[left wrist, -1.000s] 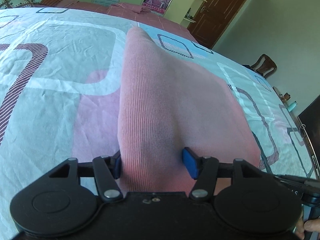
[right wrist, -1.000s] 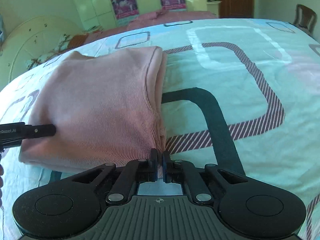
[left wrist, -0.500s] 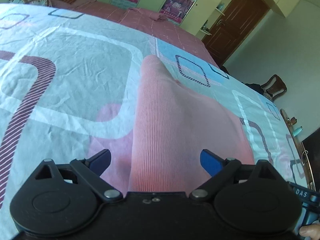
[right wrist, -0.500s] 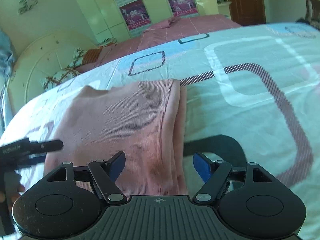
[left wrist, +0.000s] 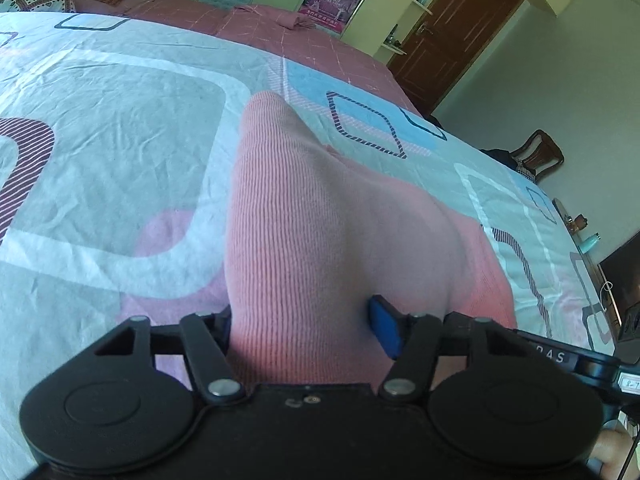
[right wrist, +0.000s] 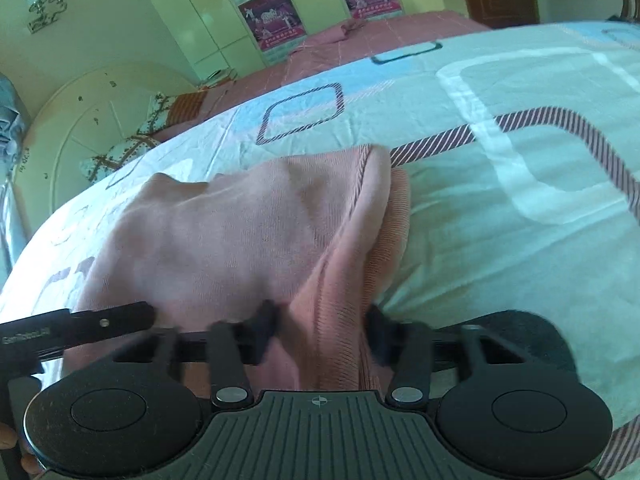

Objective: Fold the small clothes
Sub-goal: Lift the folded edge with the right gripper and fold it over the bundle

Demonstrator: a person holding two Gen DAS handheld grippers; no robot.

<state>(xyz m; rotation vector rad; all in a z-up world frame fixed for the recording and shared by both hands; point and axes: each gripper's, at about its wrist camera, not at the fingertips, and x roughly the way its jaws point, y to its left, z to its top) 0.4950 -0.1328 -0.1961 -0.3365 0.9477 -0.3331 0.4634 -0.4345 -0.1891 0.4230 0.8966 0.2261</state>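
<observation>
My left claw [left wrist: 304,326] closing around pink ribbed garment [left wrist: 320,220], patterned bedsheet [left wrist: 112,152] beneath, wooden door [left wrist: 452,36] far ahead right

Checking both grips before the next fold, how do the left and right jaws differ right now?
The left gripper straddles a wider bunch of the pink garment; the right gripper takes a narrower bunch at its hemmed edge. Left shows sharp, right blurred. Both sets of jaws are closing with cloth between them.
</observation>
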